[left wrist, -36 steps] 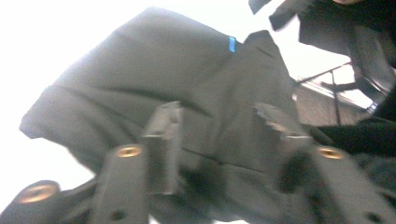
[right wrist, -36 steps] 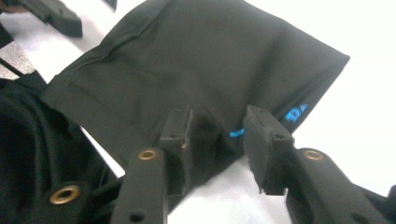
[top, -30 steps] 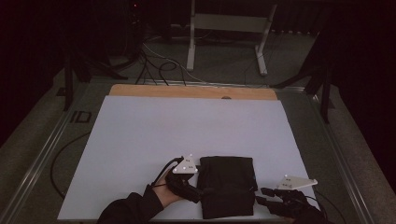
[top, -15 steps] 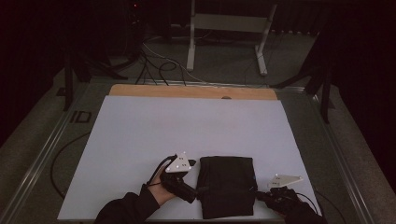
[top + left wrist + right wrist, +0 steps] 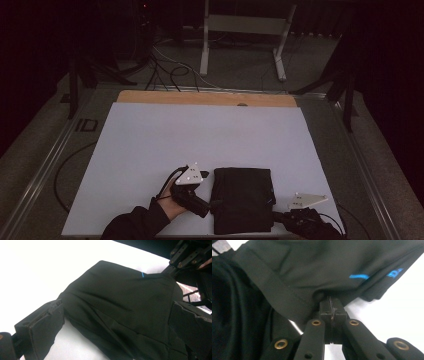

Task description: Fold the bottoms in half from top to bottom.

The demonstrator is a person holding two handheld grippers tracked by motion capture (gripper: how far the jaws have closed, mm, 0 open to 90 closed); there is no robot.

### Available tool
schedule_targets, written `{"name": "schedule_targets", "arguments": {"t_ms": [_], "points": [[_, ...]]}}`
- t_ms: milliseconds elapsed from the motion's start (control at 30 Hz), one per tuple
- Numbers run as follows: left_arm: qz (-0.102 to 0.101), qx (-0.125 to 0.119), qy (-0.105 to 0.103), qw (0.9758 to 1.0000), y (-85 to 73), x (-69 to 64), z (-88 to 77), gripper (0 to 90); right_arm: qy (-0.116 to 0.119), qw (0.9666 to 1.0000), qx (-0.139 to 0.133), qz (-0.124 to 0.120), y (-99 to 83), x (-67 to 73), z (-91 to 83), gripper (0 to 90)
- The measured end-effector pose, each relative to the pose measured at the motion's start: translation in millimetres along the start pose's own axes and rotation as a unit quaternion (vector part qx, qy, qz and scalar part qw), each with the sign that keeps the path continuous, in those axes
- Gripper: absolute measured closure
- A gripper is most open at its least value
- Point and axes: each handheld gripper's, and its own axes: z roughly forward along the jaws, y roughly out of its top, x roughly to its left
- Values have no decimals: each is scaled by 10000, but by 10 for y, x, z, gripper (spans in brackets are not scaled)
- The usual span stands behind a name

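Note:
A folded black garment (image 5: pixel 244 200) with small blue marks lies near the front edge of the white table. My left gripper (image 5: pixel 209 206) is at its left side. In the left gripper view the garment (image 5: pixel 120 307) lies between the wide jaws of this gripper (image 5: pixel 117 330). The jaws have just been opening and the pads do not press on the cloth. My right gripper (image 5: pixel 278 218) is at the garment's lower right corner. In the right gripper view its jaws (image 5: pixel 331 306) are shut together on the hem of the garment (image 5: pixel 312 270).
The white table sheet (image 5: pixel 200 135) stretches far beyond the garment, with a wooden strip (image 5: pixel 200 97) along its far edge. A metal stand (image 5: pixel 245 30) and cables (image 5: pixel 170 65) are on the floor behind. Metal rails (image 5: pixel 45 170) run along the table's sides.
The right gripper has slid slightly left and toward the near edge, onto the garment's corner. The left gripper has stayed beside the garment's left edge.

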Motion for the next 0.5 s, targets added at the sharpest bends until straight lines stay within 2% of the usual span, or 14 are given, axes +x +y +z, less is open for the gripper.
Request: {"name": "schedule_targets", "arguments": {"t_ms": [33, 300, 367, 433, 467, 500], "points": [[-7, -6, 4, 10000, -1, 1, -1, 13, 72, 10000, -6, -7, -7, 9, -4, 900], [3, -39, 8, 10000, -14, -21, -4, 4, 182, 9998, 91, 80, -68, 71, -27, 898], [7, -43, 59, 10000, -49, -30, 27, 2, 1, 9998, 166, 101, -109, 80, -40, 886], [-29, 10, 55, 10000, -73, -31, 53, 1, -110, 9998, 140, 122, -124, 55, -46, 846], [-29, 10, 55, 10000, -73, -31, 53, 1, -110, 9998, 140, 122, -124, 55, -46, 846], [-29, 10, 55, 10000, -73, -31, 53, 1, -213, 9996, 112, 160, -127, 36, -48, 846]]}}
